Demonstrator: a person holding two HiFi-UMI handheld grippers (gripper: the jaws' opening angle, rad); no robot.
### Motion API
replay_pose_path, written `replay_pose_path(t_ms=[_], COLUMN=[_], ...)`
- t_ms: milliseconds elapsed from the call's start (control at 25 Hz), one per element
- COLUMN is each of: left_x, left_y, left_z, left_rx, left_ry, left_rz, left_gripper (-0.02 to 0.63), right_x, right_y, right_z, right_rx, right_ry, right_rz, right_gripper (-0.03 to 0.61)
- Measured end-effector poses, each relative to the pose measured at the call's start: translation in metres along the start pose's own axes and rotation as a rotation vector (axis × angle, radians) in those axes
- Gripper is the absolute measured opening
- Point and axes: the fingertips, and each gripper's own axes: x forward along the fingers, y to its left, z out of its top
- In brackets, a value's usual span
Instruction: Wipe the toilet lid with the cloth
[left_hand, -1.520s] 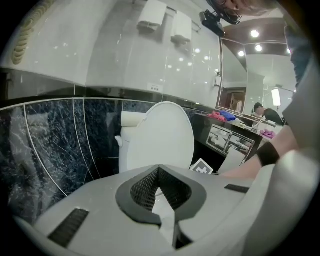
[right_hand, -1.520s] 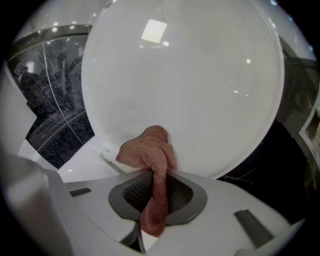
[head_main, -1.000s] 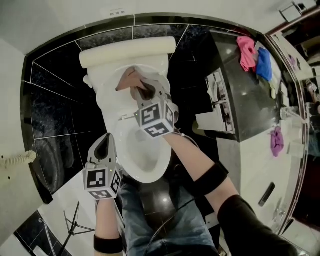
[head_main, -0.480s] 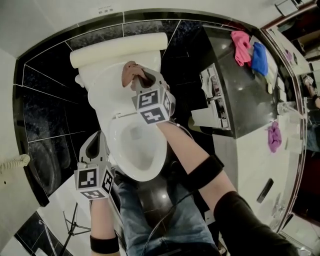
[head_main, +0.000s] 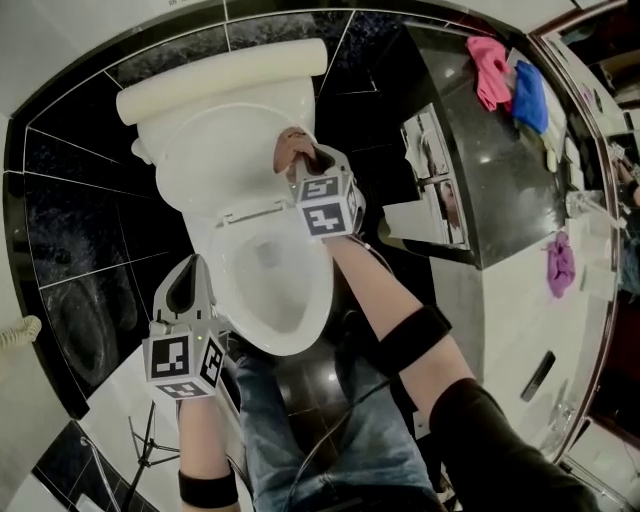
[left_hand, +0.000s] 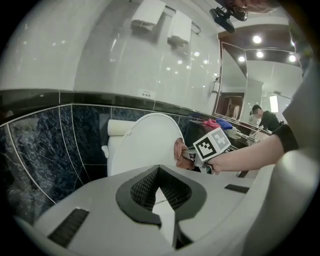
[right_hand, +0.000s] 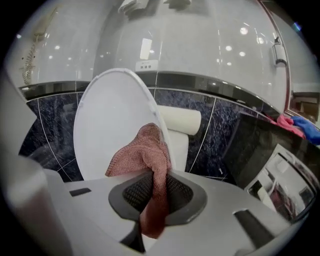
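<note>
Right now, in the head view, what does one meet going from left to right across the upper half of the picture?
toilet lid → cloth, clamped in the right gripper → pink cloth → blue cloth

I'm reading no words, brands or numbers anywhere in these views. The only signs I'm finding are the black-and-white square markers on the left cube (head_main: 183, 362) of the left gripper (head_main: 190, 275) and on the right cube (head_main: 327, 205) of the right gripper (head_main: 303, 160). They are showing block patterns, not letters. A small wall plate (right_hand: 146, 65) is showing marks that are coming through too small for me to read.
</note>
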Motion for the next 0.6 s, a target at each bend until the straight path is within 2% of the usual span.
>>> replay_pose_path(t_ms=[320, 600], left_x=[0.009, 0.005], left_y=[0.008, 0.027], left_z=[-0.028, -0.07], left_rx=[0.028, 0.03], left_ry=[-0.014, 0.016], left_rz=[0.016, 0.053], left_gripper=[0.002, 0.002], right_x=[0.044, 0.083], right_y=[0.0, 0.033], right_z=[-0.104, -0.176], right_rx=[0.039, 0.01], right_ry=[0.133, 0.258], right_rz=[-0.016, 0.019], right_gripper=[0.072, 0.072])
